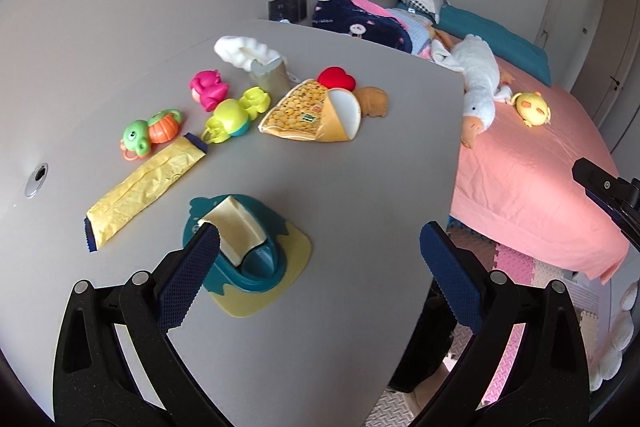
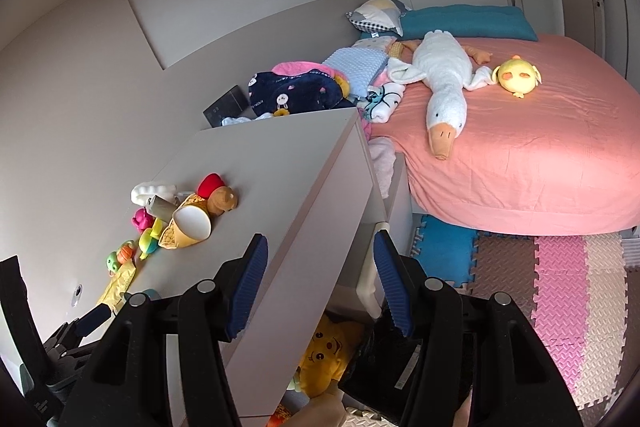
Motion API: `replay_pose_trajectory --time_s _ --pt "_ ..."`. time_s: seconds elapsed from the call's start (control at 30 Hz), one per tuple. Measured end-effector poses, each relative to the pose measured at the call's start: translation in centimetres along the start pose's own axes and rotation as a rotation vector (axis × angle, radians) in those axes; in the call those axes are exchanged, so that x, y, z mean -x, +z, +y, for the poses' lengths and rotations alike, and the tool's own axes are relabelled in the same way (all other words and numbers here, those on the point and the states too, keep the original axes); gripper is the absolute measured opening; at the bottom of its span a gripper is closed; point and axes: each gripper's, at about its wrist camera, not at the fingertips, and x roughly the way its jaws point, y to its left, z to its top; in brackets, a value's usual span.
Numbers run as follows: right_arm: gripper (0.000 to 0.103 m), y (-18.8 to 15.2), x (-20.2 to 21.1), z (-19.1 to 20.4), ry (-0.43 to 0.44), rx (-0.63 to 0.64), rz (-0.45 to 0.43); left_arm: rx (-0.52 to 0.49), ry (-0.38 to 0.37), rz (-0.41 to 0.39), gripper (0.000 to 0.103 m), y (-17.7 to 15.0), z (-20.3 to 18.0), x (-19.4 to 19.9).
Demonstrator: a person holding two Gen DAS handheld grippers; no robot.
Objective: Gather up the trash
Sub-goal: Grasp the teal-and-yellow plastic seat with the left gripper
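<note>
This looks like the approach, nothing picked up yet. Beyond the pink bed (image 2: 520,155) and foam floor mats (image 2: 560,287), the grey desk (image 1: 320,167) carries toys mixed with trash: a long yellow wrapper (image 1: 144,183) near the left edge and a torn snack bag (image 1: 308,111) mid-desk. The left gripper (image 1: 320,247) hangs spread and empty above a teal tape dispenser (image 1: 244,251); the right gripper (image 2: 320,267), parted and empty, hovers over the desk's edge. Next, I'd guess, a pinch on the flat wrapper.

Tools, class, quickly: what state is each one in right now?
Left tool: open, holding nothing, above the grey desk.
Right tool: open, holding nothing, over the desk's edge.
</note>
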Motion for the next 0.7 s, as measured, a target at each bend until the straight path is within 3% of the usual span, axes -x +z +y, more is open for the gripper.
replay_pose_trajectory --time_s 0.33,0.57,0.7 --pt "0.056 -0.6 -2.0 1.5 0.019 0.021 0.04 0.117 0.106 0.057 0.097 -0.8 3.5 -2.4" --pt "0.057 -0.7 -3.2 1.3 0.02 0.012 0.061 0.241 0.132 0.095 0.07 -1.0 5.9 -4.5" --pt "0.057 -0.9 -4.1 1.5 0.023 0.015 0.074 0.265 0.138 0.066 0.058 -0.6 6.9 -4.5"
